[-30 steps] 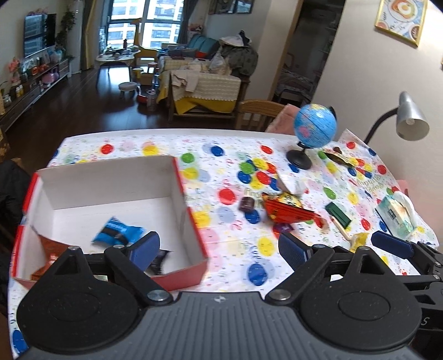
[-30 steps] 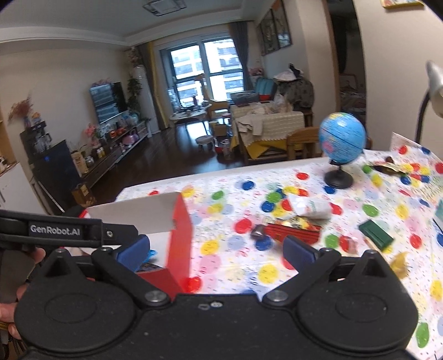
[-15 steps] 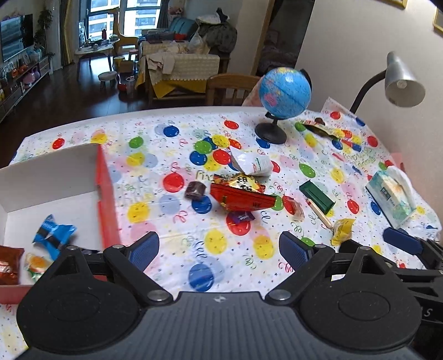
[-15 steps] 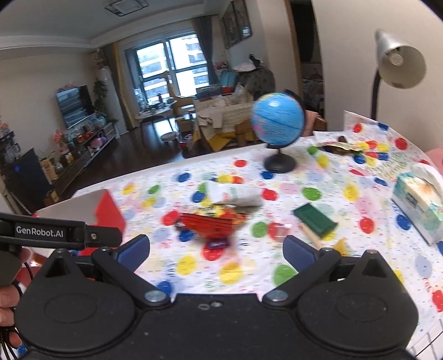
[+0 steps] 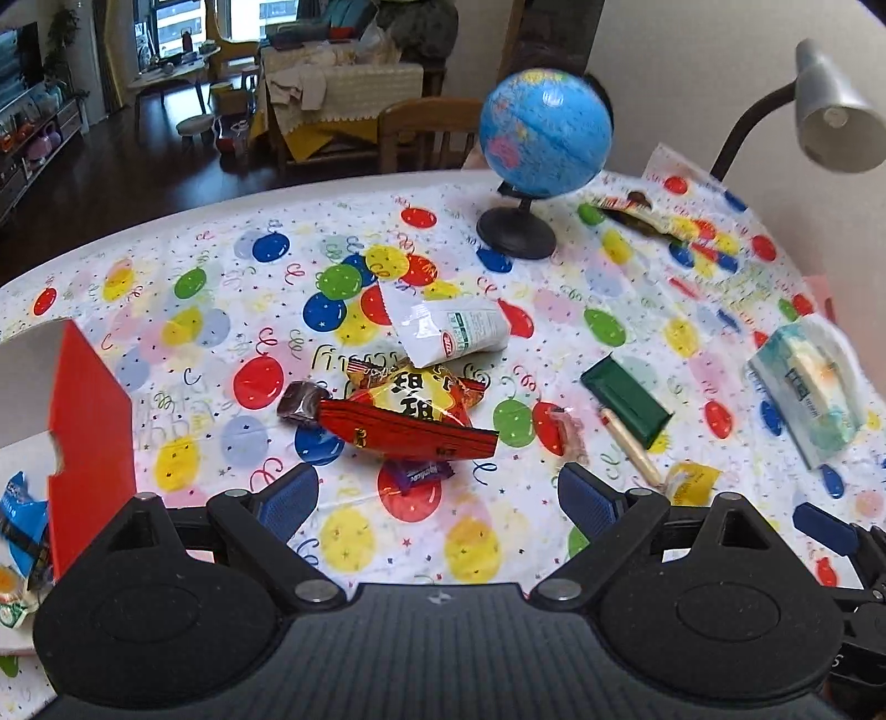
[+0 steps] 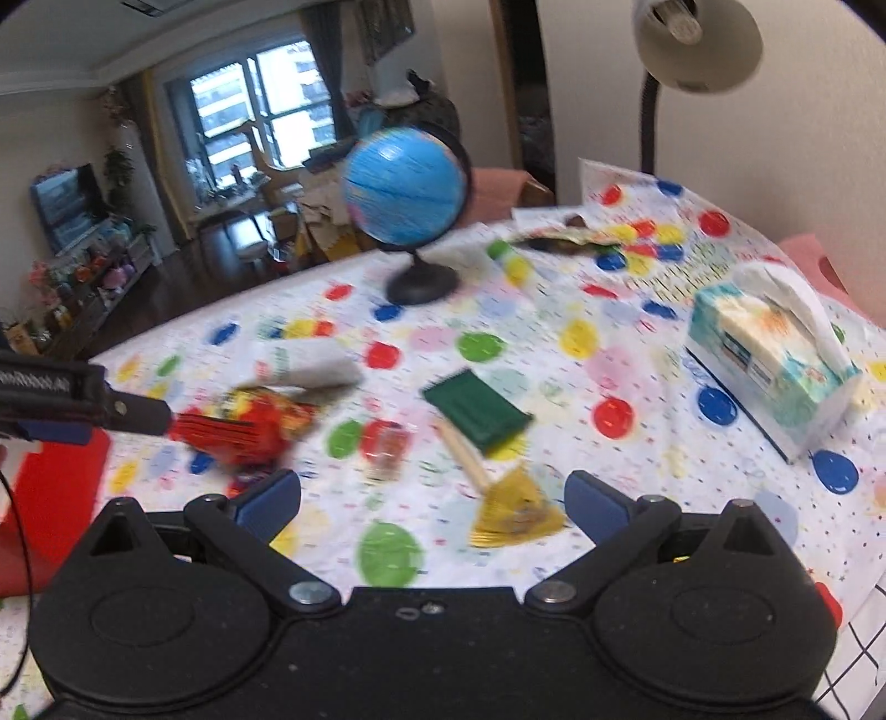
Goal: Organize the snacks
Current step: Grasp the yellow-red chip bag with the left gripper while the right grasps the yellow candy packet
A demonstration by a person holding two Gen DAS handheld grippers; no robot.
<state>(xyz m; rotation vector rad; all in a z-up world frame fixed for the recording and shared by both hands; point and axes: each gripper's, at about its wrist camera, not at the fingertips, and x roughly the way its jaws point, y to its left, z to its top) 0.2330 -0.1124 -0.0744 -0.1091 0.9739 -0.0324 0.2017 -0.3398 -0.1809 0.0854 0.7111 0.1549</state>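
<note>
Snacks lie scattered on a balloon-print tablecloth. In the left wrist view my left gripper (image 5: 437, 498) is open and empty, just short of a red snack bag (image 5: 410, 435) with a yellow-red packet (image 5: 421, 387) behind it, a brown candy (image 5: 302, 404), a purple candy (image 5: 418, 472), a white pouch (image 5: 448, 329), a green bar (image 5: 626, 401) and a yellow wrapper (image 5: 692, 482). The red-and-white box (image 5: 91, 437) at the left edge holds a blue packet (image 5: 19, 520). My right gripper (image 6: 432, 501) is open, with the yellow wrapper (image 6: 515, 512) between its fingers' tips and the green bar (image 6: 476, 407) beyond.
A blue globe (image 5: 545, 147) on a black stand sits at the back of the table. A tissue pack (image 6: 769, 354) lies at the right and a desk lamp (image 6: 695, 44) rises behind it. A dark flat wrapper (image 5: 642, 213) lies near the far right edge.
Both grippers have swung right, away from the box and toward the scattered snacks. The box has slid to the left edge of both views. Both stay open.
</note>
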